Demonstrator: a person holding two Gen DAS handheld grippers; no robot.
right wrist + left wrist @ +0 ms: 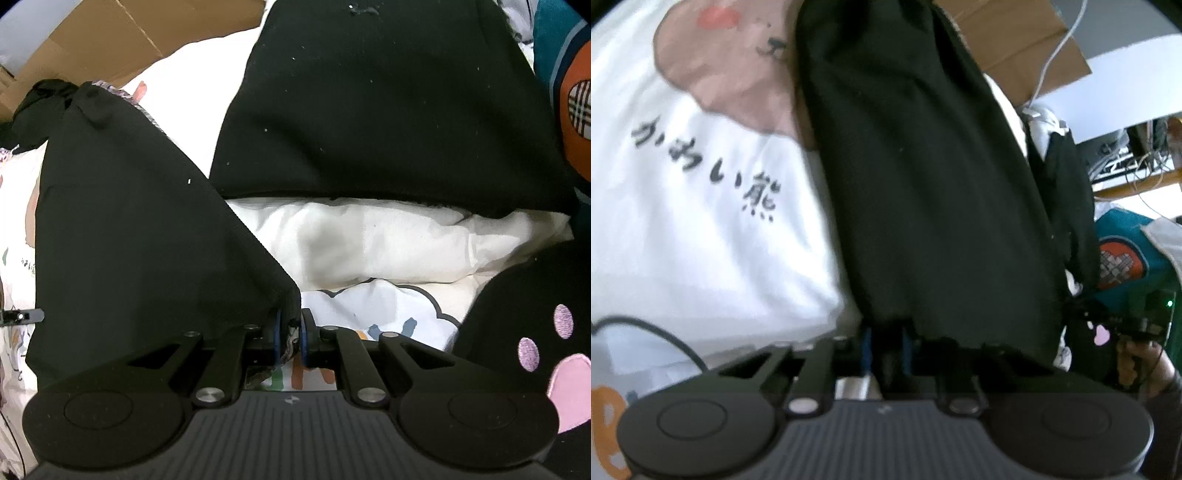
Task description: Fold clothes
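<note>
- Gripping tight at the very front, the right gripper [290, 338] has its blue pads squeezed together on a corner of the black garment [140, 229], the cloth pinched right between them.
- From that pinch, the black cloth rises up and to the left in a taut, sloping sheet, bunching into a knot-like fold at its far top.
- Just past the right fingers lies a white printed cloth [373, 314] with a cloud outline and coloured marks, flat under the gripper.
- At the right edge of that view, a black piece with pink paw patches [546, 354] sits close by.
- Farther on, a rumpled white garment [388, 240] lies across, and beyond it a second broad black panel [388, 110] covers the pile.
- Over on the other side, the left gripper [886, 347] has its jaws drawn in narrow on the lower hem of the black garment [923, 184]; the cloth hangs over the fingertips, so the pads barely show.
- That black fabric stretches away from the left gripper as a long, upright drape.
- To its left, a white T-shirt [701, 221] with dark brushed lettering and a pink-brown print lies spread out.
- Far back, brown cardboard [1015, 48] and a white cable [1056, 55].
- At the far right, a teal cloth with an orange patch [1126, 254].
</note>
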